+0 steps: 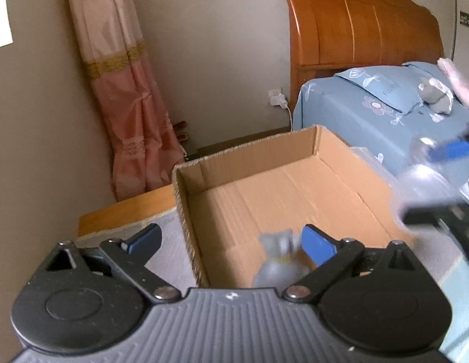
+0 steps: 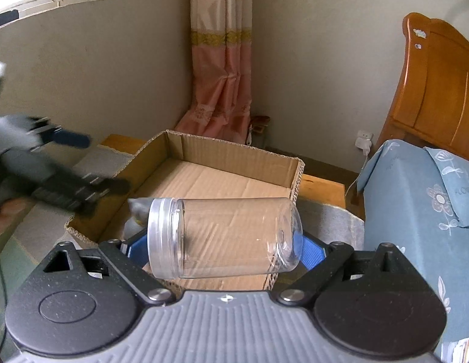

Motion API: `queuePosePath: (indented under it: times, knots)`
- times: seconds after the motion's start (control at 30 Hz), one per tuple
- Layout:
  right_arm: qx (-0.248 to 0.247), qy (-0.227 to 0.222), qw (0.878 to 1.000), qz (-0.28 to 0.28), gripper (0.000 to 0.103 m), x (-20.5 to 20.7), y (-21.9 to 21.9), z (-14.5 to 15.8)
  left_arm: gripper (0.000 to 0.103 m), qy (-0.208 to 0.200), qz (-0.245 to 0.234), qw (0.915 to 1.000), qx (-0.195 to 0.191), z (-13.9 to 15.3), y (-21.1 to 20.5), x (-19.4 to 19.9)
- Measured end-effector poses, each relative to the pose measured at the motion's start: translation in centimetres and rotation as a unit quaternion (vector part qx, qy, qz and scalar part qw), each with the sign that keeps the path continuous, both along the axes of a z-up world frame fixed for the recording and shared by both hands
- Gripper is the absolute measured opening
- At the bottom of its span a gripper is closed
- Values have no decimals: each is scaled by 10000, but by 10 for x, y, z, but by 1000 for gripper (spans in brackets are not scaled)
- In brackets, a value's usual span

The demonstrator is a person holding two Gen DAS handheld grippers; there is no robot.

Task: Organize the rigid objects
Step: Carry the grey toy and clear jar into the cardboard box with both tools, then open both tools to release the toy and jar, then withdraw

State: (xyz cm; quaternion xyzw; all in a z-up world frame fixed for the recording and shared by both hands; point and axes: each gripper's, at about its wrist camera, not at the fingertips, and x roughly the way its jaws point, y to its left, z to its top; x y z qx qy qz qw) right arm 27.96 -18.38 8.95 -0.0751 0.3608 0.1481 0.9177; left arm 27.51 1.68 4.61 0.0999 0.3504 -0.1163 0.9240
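Note:
An open cardboard box [image 1: 295, 187] stands on a grey mat; it also shows in the right wrist view [image 2: 204, 178]. A small grey cat figurine [image 1: 279, 260] lies in the box's near corner, blurred, and shows in the right wrist view [image 2: 139, 208] behind the jar lid. My left gripper [image 1: 231, 242] is open above that corner, holding nothing. My right gripper [image 2: 225, 246] is shut on a clear plastic jar [image 2: 225, 236], held sideways above the box's near edge, lid to the left. The right gripper and jar show blurred at the left view's right edge [image 1: 431, 181].
A bed with a blue flowered cover [image 2: 422, 211] and wooden headboard [image 1: 355, 30] stands to the right. A pink curtain [image 2: 219, 60] hangs in the corner. A low wooden table [image 1: 125, 208] lies under the mat. A charger [image 1: 278, 99] is plugged into the wall.

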Motion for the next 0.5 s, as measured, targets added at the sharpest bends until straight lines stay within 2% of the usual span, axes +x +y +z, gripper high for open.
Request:
queuePosePath:
  times: [0.17,0.37,0.43,0.5]
  knots:
    - [-5,101,9999,-75,97,27,5,-2,99,-41,51,9999,-114,2,12,-27]
    - [8,144,9997,-196,97,60,14,-5,99,-95,21,9999,-71,3,18,-54]
    - [-14,152,9997,-202,103,70,18,-6,99,-142,-25,9999,-93,4,19,-61]
    - [-100,107,9996,-228,103,73,21,-7,99,-161,-38,9998,-133,4,22,-68]
